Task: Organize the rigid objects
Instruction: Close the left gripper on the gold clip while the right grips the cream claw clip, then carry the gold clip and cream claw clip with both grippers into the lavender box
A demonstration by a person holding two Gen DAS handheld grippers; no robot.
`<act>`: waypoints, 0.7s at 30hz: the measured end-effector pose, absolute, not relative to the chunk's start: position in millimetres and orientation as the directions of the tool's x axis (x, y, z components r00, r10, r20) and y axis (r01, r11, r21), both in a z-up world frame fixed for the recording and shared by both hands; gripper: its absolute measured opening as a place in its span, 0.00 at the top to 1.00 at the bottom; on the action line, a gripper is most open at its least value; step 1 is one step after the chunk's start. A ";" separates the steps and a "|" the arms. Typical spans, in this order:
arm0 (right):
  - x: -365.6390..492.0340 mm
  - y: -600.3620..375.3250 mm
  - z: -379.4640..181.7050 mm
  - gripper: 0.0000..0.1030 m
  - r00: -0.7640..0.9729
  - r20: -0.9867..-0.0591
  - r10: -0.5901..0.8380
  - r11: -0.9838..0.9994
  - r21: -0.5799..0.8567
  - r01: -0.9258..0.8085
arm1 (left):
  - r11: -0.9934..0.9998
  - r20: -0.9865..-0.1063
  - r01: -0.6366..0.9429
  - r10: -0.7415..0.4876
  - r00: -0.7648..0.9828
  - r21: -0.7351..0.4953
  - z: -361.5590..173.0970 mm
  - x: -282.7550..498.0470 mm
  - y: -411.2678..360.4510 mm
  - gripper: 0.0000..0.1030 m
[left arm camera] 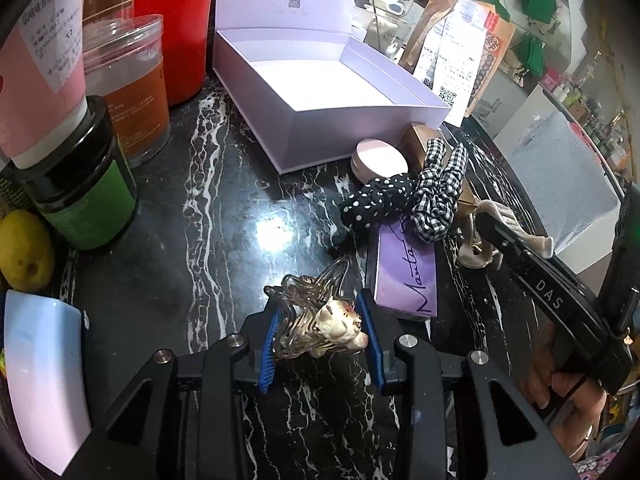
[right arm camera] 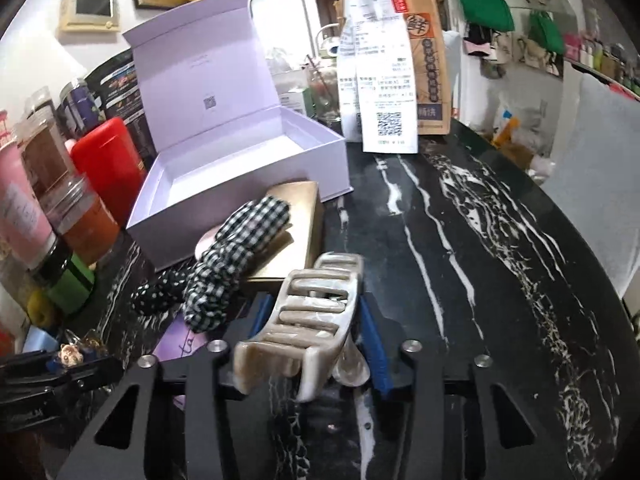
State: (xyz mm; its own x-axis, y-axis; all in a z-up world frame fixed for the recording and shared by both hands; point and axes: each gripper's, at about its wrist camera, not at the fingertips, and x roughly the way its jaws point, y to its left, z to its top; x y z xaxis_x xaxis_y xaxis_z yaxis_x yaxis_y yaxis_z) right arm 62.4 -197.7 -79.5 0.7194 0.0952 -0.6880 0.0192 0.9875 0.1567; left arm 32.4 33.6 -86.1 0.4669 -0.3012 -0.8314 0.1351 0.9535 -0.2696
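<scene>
- Left wrist view: the left gripper (left arm camera: 320, 330) pinches a clear wavy hair clip (left arm camera: 316, 316) with a small cream figure on it, blue pads pressed on both sides, above the black marble table (left arm camera: 200, 208)
- Just beyond it lies a purple box (left arm camera: 404, 268) with handwriting; a polka-dot scrunchie (left arm camera: 374, 200) and a checked scrunchie (left arm camera: 438, 188) rest on its far end
- Behind those sits a round pink compact (left arm camera: 378, 160), just beside the open white box (left arm camera: 332, 92), which stands empty with its lid upright
- At left stand a green-labelled jar (left arm camera: 88, 196), an orange jar (left arm camera: 132, 92) and a red container (left arm camera: 176, 32)
- Right wrist view: the right gripper (right arm camera: 308, 332) has a beige claw clip (right arm camera: 304, 320) between its blue pads; whether both pads press on it I cannot tell
- Farther off, a gold box (right arm camera: 292, 220) lies under the checked scrunchie, near the white box
</scene>
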 end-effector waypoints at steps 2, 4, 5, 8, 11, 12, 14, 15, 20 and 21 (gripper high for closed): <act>61.1 -202.0 -78.3 0.67 0.725 -0.683 0.088 0.987 0.160 0.030 | 0.953 -0.831 0.137 -0.304 0.466 -0.271 -85.5 33.8 33.4 0.66; 61.2 -204.9 -78.4 0.67 0.720 -0.687 0.094 0.984 0.172 0.035 | 0.952 -0.831 0.141 -0.307 0.464 -0.273 -84.8 35.9 32.3 0.66; 60.7 -205.5 -78.0 0.67 0.721 -0.687 0.089 0.985 0.169 0.040 | 0.952 -0.831 0.143 -0.308 0.464 -0.272 -84.1 36.2 31.4 0.66; 58.5 -206.9 -76.7 0.67 0.721 -0.689 0.075 0.986 0.159 0.050 | 0.952 -0.830 0.155 -0.306 0.467 -0.264 -80.6 37.3 27.7 0.66; 56.3 -210.1 -74.7 0.67 0.718 -0.692 0.073 0.985 0.161 0.056 | 0.950 -0.826 0.168 -0.311 0.470 -0.263 -74.7 37.8 24.3 0.66; 54.9 -212.0 -73.6 0.67 0.717 -0.693 0.073 0.985 0.164 0.058 | 0.950 -0.825 0.171 -0.312 0.472 -0.262 -73.2 37.9 23.4 0.66; 52.5 -214.9 -72.0 0.67 0.718 -0.693 0.070 0.984 0.165 0.064 | 0.949 -0.822 0.179 -0.314 0.475 -0.259 -69.7 39.0 21.1 0.66; 51.0 -216.6 -70.8 0.67 0.718 -0.692 0.068 0.984 0.165 0.066 | 0.949 -0.821 0.184 -0.315 0.476 -0.258 -67.7 39.5 19.7 0.66; 42.3 -225.9 -61.9 0.67 0.723 -0.688 0.062 0.982 0.171 0.079 | 0.946 -0.813 0.206 -0.322 0.485 -0.252 -57.2 41.0 12.4 0.66; 41.3 -227.0 -60.2 0.67 0.725 -0.686 0.060 0.982 0.170 0.080 | 0.945 -0.812 0.210 -0.322 0.487 -0.250 -54.9 41.8 10.8 0.66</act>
